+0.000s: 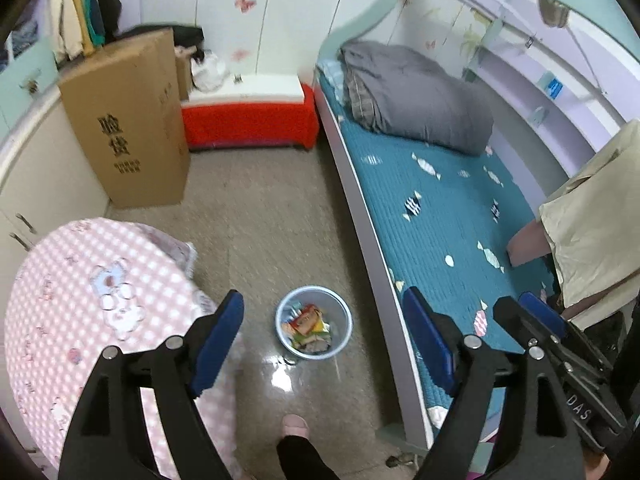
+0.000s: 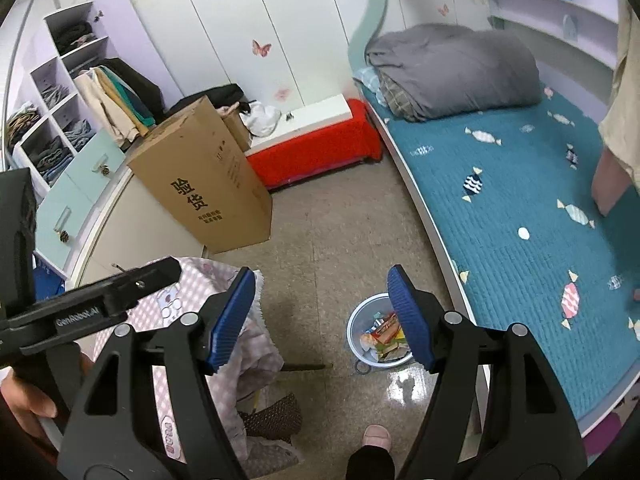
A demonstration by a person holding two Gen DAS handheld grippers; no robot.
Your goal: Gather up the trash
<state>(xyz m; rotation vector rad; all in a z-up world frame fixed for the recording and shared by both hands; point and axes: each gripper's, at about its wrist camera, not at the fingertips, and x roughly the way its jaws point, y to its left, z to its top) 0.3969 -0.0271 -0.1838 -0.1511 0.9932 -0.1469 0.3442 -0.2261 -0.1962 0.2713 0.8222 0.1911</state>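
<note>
A pale blue bin stands on the floor between the table and the bed, holding colourful wrappers. My left gripper hovers high above it, blue pads wide apart, open, nothing between them. The right gripper shows at its right, over the bed's edge. In the right wrist view the bin and its wrappers sit low, partly behind the right finger. My right gripper is open and holds nothing.
A pink checked tablecloth covers a table on the left. A tall cardboard box and a red bench stand beyond. The teal bed with a grey duvet fills the right. A person's slippered foot is near the bin.
</note>
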